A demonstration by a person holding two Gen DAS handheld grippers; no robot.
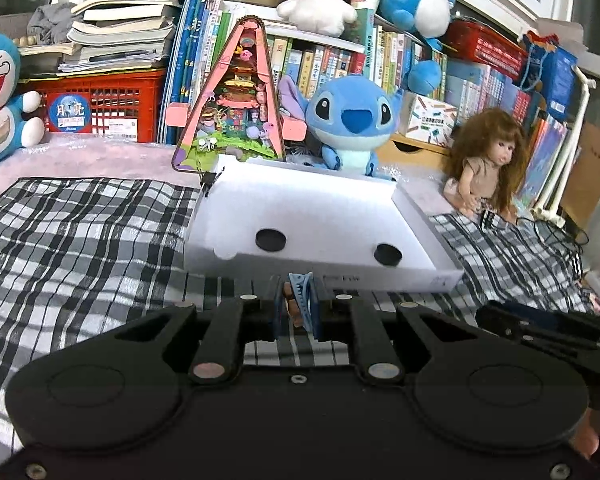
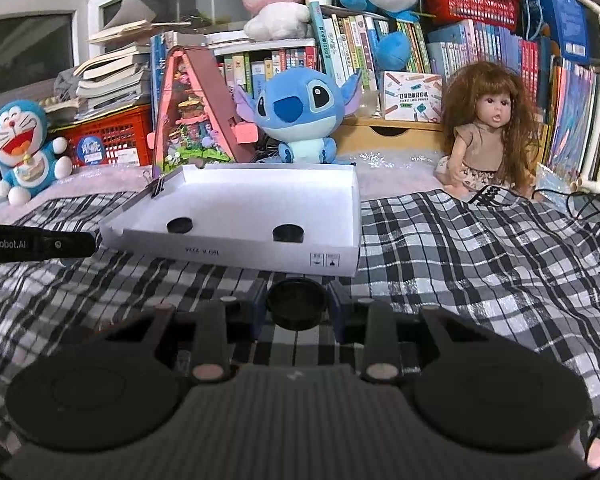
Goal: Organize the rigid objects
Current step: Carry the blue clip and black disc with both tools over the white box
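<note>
- Between the fingers of the left tool (image 1: 297, 307): a light blue toothed clip (image 1: 302, 300), pinched tight, held upright above the checked cloth (image 1: 80, 240)
- Left tool sits just short of the near wall of the white box (image 1: 328, 276); clip is outside the box, close to its front edge
- Right tool (image 2: 297, 307): fingers part-way apart and pressing on a black round lid (image 2: 296, 303), one pad on each side; lid lies flat-side up between them
- Lid is in front of the white box (image 2: 260, 254) near its right front corner, not inside it
- Inside the box: two black discs on the floor, one toward the left (image 2: 179, 225), one toward the right (image 2: 287, 233), well apart from each other
- Black binder clip (image 2: 158, 188) grips the box's left wall near the far corner
- Box rests on the checked cloth, open side up, printed label on its near wall
- Behind the box: blue plush toy (image 2: 296, 110) touching or just beside the far wall; pink triangular case (image 2: 192, 116) upright to its left
- Doll (image 2: 484, 132) with long brown hair seated to the right, apart from the box
- Left tool's arm enters the right wrist view at the left edge
- Books fill the shelf (image 1: 340, 56) at the back
</note>
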